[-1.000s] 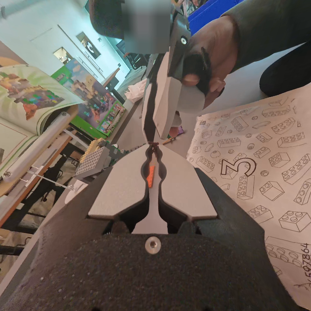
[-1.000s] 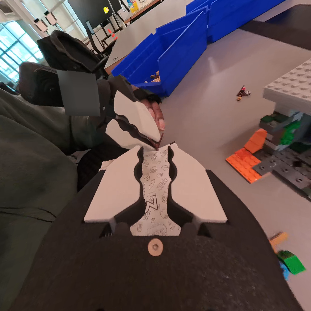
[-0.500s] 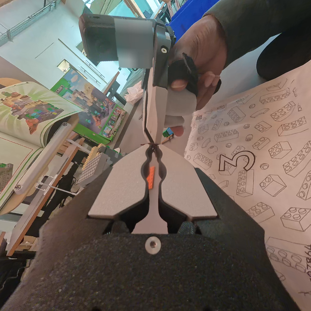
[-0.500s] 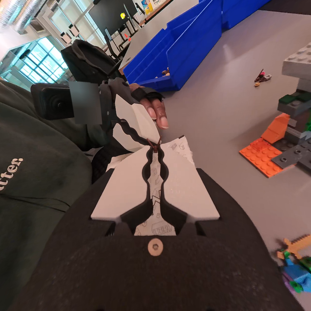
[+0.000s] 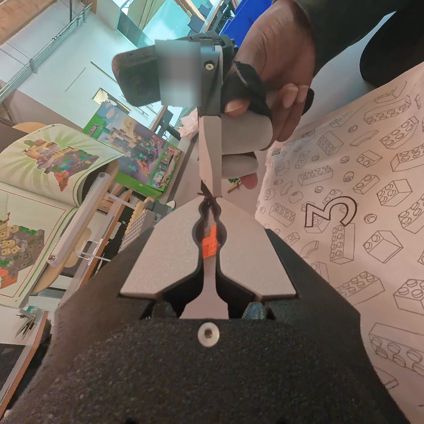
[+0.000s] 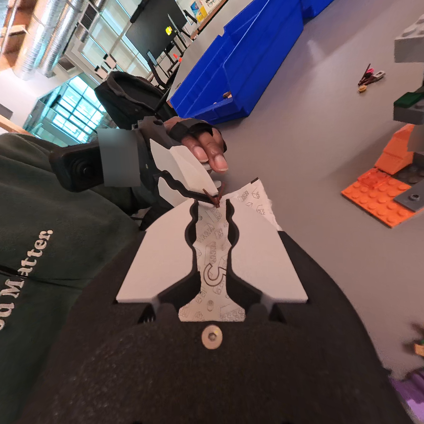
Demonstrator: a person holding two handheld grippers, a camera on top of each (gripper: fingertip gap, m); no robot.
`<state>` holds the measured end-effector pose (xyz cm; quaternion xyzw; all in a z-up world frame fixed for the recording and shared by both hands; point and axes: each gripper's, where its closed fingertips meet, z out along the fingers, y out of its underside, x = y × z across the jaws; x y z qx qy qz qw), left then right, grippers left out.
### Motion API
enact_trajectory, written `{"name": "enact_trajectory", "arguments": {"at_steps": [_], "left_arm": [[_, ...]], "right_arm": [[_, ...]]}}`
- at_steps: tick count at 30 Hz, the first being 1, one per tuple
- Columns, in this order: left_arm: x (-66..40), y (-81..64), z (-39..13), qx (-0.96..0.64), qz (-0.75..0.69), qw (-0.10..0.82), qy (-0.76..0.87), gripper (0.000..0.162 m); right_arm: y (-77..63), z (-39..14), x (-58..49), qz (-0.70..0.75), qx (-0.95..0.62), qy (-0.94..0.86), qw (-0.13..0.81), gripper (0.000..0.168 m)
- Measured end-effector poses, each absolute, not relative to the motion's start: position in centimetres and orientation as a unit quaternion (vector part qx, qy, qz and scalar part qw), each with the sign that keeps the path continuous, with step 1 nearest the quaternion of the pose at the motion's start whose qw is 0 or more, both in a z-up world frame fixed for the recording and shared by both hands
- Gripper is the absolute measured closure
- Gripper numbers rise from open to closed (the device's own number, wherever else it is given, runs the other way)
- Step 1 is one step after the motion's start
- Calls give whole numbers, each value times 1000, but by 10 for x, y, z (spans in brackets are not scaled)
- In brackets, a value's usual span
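Gripper fingers [image 5: 160, 252]: pale grey pads on speckled black bodies.
Small forked piece [image 6: 214, 197]: dark brown.
Paper bag [image 5: 344, 206]: white, printed with black outlines of studded bricks.
Flat studded plate [image 6: 378, 204]: bright orange.
Plastic bins [image 6: 241, 75]: deep blue.
Tabletop [image 6: 309, 142]: plain grey.

Left wrist view: looks forward along the left gripper [image 5: 207, 199], close above the printed paper bag [image 5: 358, 206], facing the right gripper [image 5: 212, 193] tip to tip. Right wrist view: looks the opposite way along the right gripper [image 6: 211, 199] toward the left gripper [image 6: 210, 195]. Both share the bag [image 6: 212, 252], the grey table [image 6: 309, 160] and the small brown piece [image 6: 215, 198] between the tips.
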<state>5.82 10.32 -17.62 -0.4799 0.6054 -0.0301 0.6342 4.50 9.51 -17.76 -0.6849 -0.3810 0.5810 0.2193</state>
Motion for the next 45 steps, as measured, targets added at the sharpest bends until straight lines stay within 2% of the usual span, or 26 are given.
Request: {"name": "enact_trajectory", "arguments": {"at_steps": [11, 16, 20, 25, 29, 34, 37, 40, 45], "left_arm": [[60, 91, -159, -445, -58, 661, 601, 160], [61, 89, -157, -449, -64, 661, 597, 161], [57, 91, -153, -457, -64, 662, 591, 162], [49, 93, -146, -474, -68, 664, 574, 162], [29, 99, -140, -505, -56, 667, 544, 162], [-40, 116, -132, -588, 20, 656, 473, 162], [-103, 125, -125, -652, 82, 626, 419, 162], [-177, 132, -122, -724, 149, 567, 364, 162], [-264, 126, -145, -843, 146, 416, 309, 162]], "right_arm": [[80, -160, 45, 687, -634, -327, 135, 156], [79, -157, 46, 682, -630, -341, 148, 155], [80, -151, 47, 686, -625, -338, 159, 146], [84, -148, 51, 680, -624, -340, 181, 144], [95, -163, 55, 614, -660, -367, 230, 144], [130, -190, 81, 396, -704, -448, 382, 144], [143, -192, 101, 315, -703, -453, 449, 145], [153, -194, 121, 277, -710, -434, 481, 146], [160, -201, 147, 242, -719, -417, 501, 146]]}}
